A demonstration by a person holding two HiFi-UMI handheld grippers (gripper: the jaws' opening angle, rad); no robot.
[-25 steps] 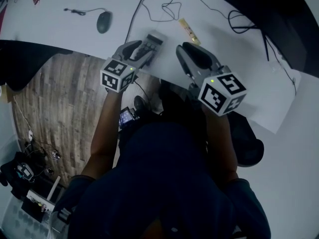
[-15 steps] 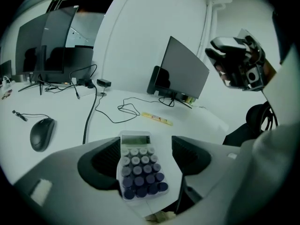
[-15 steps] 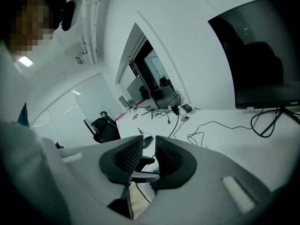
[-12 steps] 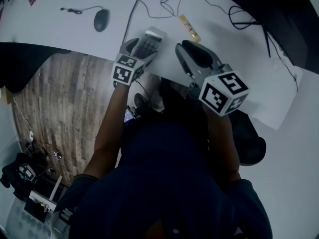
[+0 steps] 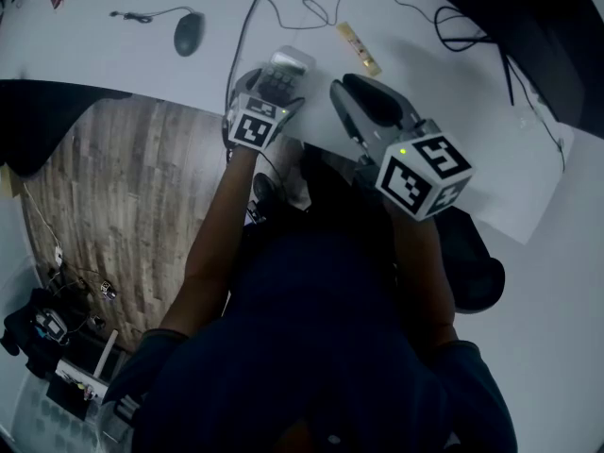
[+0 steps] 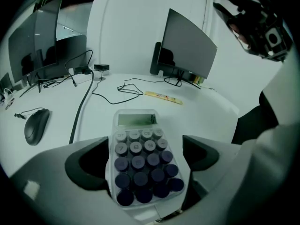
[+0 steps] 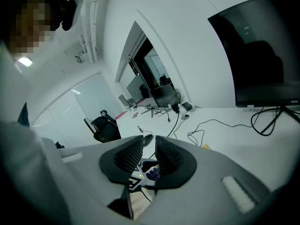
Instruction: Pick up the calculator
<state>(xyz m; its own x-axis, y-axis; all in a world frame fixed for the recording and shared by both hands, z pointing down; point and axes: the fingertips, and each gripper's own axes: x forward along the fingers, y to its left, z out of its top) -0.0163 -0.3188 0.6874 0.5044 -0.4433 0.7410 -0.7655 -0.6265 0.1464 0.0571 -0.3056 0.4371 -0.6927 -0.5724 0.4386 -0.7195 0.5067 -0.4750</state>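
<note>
An office: white desk (image 6: 201, 108), monitors (image 6: 185, 46), mouse (image 6: 36, 125) (swivel chair (image 7: 105, 128) beyond).

Grey left gripper (image 5: 272, 91), right gripper (image 5: 347, 91); seemingly navy top (image 5: 311, 347).

Right gripper (image 7: 149, 149): light grey body filling the lower frame; its dark ribbed fingers (image 7: 129, 156) stand almost together with only a thin slit between them and nothing in it.
Seen through the slit: calculator with dark blue round keys (image 7: 153, 173), low in the centre.
White surface (image 7: 225, 135): stretches across the middle right and carries looping black cables (image 7: 206, 125).
Black oval mouse (image 7: 148, 139): just above the fingertips.
Dark flat monitor (image 7: 258, 55): upper right.
Black office chair (image 7: 105, 128): middle left.
</note>
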